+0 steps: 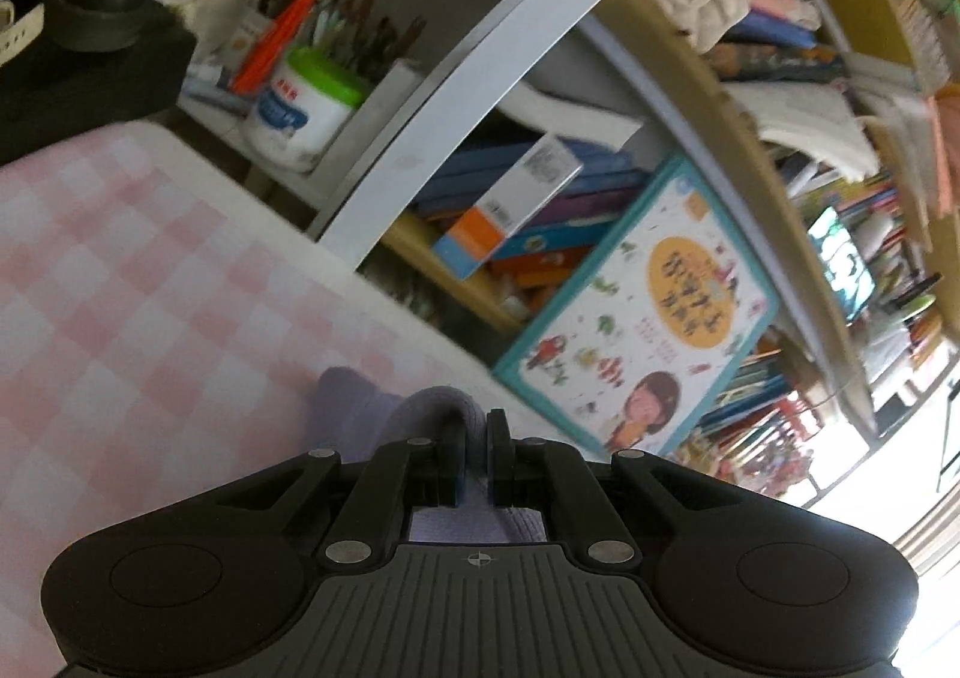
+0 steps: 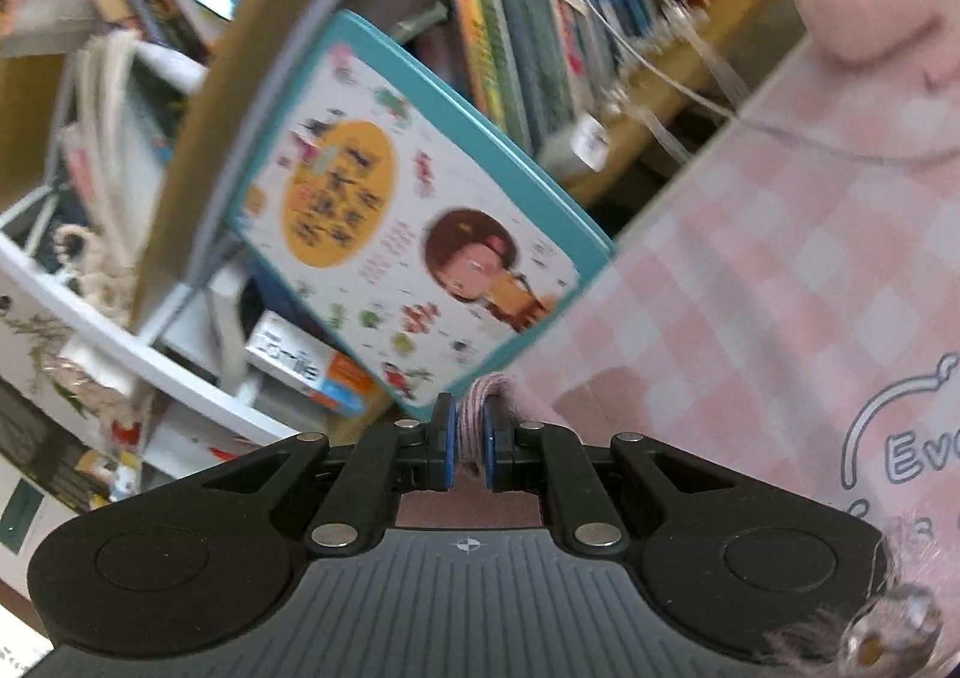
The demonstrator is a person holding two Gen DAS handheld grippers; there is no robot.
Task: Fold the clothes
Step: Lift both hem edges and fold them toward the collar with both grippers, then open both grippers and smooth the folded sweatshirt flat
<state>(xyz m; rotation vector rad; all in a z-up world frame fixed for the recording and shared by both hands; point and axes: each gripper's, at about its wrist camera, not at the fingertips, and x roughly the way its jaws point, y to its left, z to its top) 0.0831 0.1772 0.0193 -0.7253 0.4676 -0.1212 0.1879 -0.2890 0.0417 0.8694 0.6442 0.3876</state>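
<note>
Left wrist shows your left gripper (image 1: 477, 453) clamped on lilac knit fabric (image 1: 384, 414); your right gripper (image 2: 470, 450) pinches a pinkish knit edge (image 2: 480, 396). You are probably mid-fold over the checked cloth (image 1: 138, 282); next, lay both edges down level.

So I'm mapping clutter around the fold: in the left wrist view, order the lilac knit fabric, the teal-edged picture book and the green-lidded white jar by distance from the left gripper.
1. Lilac knit fabric, pinched in the left gripper.
2. Teal-edged picture book, ahead to the right, leaning on the shelves.
3. Green-lidded white jar, far upper left.
</note>
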